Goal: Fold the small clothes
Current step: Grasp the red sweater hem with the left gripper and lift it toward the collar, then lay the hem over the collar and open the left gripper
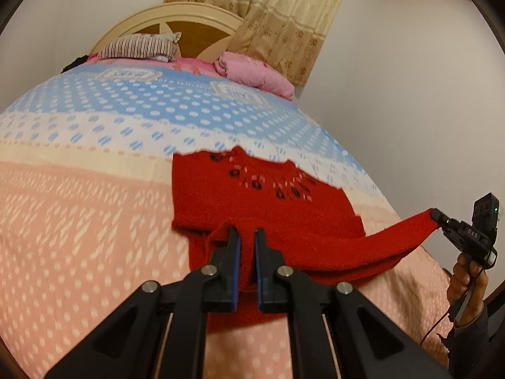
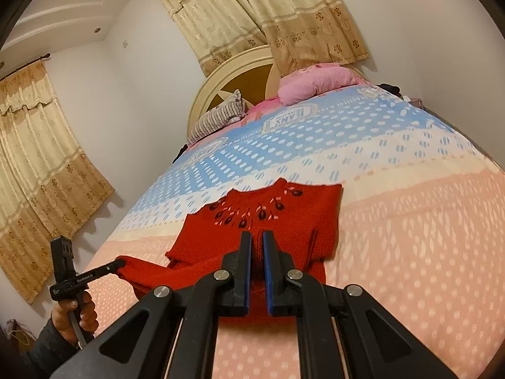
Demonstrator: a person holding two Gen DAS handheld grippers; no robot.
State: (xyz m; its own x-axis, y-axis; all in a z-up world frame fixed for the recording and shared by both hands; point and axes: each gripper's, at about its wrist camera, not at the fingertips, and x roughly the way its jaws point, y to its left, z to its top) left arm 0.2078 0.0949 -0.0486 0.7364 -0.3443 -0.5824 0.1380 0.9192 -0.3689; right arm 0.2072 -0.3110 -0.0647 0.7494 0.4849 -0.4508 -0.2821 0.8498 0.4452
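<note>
Two grippers, left gripper and right gripper, each clamp one red sweater on one bed.

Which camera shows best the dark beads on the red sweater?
The left wrist view: the beads on the red sweater lie unobstructed. In the right wrist view they sit just beyond the right gripper.

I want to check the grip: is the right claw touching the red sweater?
Touching. The left wrist view shows the right claw pinching the lifted end of the red sweater, no gap.
</note>
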